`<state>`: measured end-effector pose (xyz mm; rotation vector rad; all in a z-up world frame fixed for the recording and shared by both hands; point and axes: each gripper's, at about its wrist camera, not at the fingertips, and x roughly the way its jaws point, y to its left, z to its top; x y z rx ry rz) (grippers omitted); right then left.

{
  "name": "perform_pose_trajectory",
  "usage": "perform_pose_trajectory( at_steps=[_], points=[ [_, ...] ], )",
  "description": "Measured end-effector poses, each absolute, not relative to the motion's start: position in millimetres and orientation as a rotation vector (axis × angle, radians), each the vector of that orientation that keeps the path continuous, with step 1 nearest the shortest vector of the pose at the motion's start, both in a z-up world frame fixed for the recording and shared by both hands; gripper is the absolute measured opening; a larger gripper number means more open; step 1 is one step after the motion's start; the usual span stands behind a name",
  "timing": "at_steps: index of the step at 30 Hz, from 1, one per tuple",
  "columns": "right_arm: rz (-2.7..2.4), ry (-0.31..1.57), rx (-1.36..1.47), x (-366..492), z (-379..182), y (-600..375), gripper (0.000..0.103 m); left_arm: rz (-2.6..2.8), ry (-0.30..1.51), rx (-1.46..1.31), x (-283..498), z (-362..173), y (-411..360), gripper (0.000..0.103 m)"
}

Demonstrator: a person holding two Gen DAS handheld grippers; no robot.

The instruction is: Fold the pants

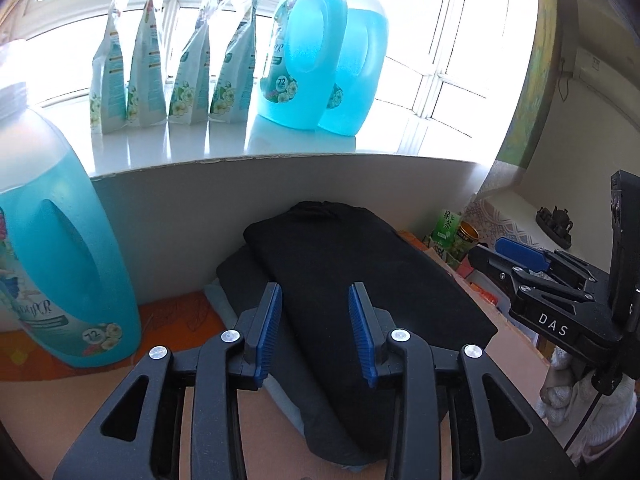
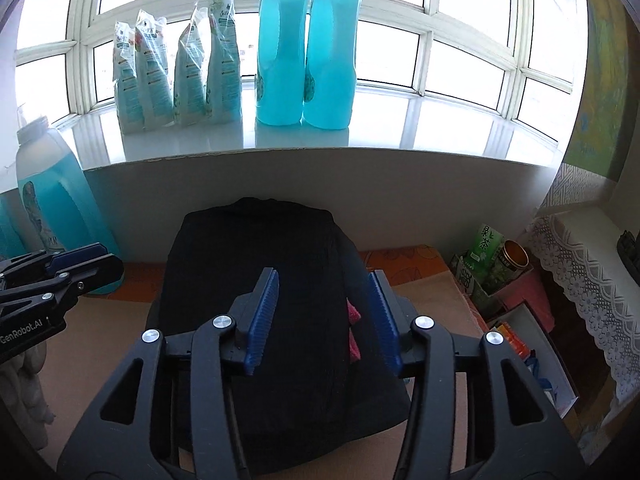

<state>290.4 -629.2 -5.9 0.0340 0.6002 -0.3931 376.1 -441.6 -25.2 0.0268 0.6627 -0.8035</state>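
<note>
Black pants [image 1: 360,280] lie folded into a long rectangle on top of a stack of other folded clothes on the table, against the wall under the window sill. They also show in the right wrist view [image 2: 256,280]. My left gripper [image 1: 316,296] hovers open and empty over the near left part of the pants. My right gripper [image 2: 324,280] hovers open and empty over the middle of the pants; it also shows in the left wrist view [image 1: 520,256] at the right. The left gripper shows at the left edge of the right wrist view [image 2: 60,268].
A big blue detergent bottle [image 1: 52,256] stands on the table at the left. Two more bottles [image 1: 320,48] and several refill pouches [image 1: 168,60] stand on the window sill [image 1: 240,140]. Boxes with tea cartons and cans [image 2: 496,264] stand at the right. Something pink [image 2: 354,312] peeks from the stack.
</note>
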Motion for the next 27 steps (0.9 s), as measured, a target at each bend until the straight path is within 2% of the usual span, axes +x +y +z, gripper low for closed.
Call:
perform_pose_trajectory(
  at_steps=[1,3,5,7,10,13,16,18,20,27],
  points=[
    [-0.386,0.595,0.039,282.9,-4.3,-626.4,0.049,-0.799,0.654,0.031,369.5,-21.1,-439.4,0.045],
    [-0.38,0.585,0.053,266.6,-1.3,-621.9,0.051,-0.802,0.637,0.047,354.4,-13.0,-435.1,0.046],
    [-0.368,0.568,0.074,247.8,2.2,-617.8,0.06,-0.8,0.62,0.062,338.0,-5.9,-430.1,0.046],
    [-0.359,0.55,0.076,229.6,5.7,-610.8,0.063,-0.806,0.609,0.068,320.7,-0.3,-424.7,0.046],
    [-0.354,0.538,0.058,205.5,8.1,-597.8,0.068,-0.813,0.588,0.086,294.7,4.3,-417.7,0.055],
    [-0.341,0.526,0.054,180.9,8.3,-582.5,0.075,-0.831,0.59,0.092,271.4,5.2,-408.9,0.058],
    [-0.308,0.521,0.063,157.5,6.6,-564.8,0.076,-0.839,0.578,0.119,246.2,3.8,-397.6,0.061],
    [-0.294,0.509,0.079,139.7,4.9,-552.1,0.08,-0.832,0.552,0.152,227.7,2.9,-387.3,0.063],
    [-0.281,0.5,0.082,124.7,2.9,-539.1,0.085,-0.839,0.552,0.143,211.4,2.4,-372.4,0.069],
    [-0.264,0.472,0.088,67.4,-3.1,-491.3,0.085,-0.836,0.522,0.124,155.5,4.9,-318.9,0.071]
  ],
)
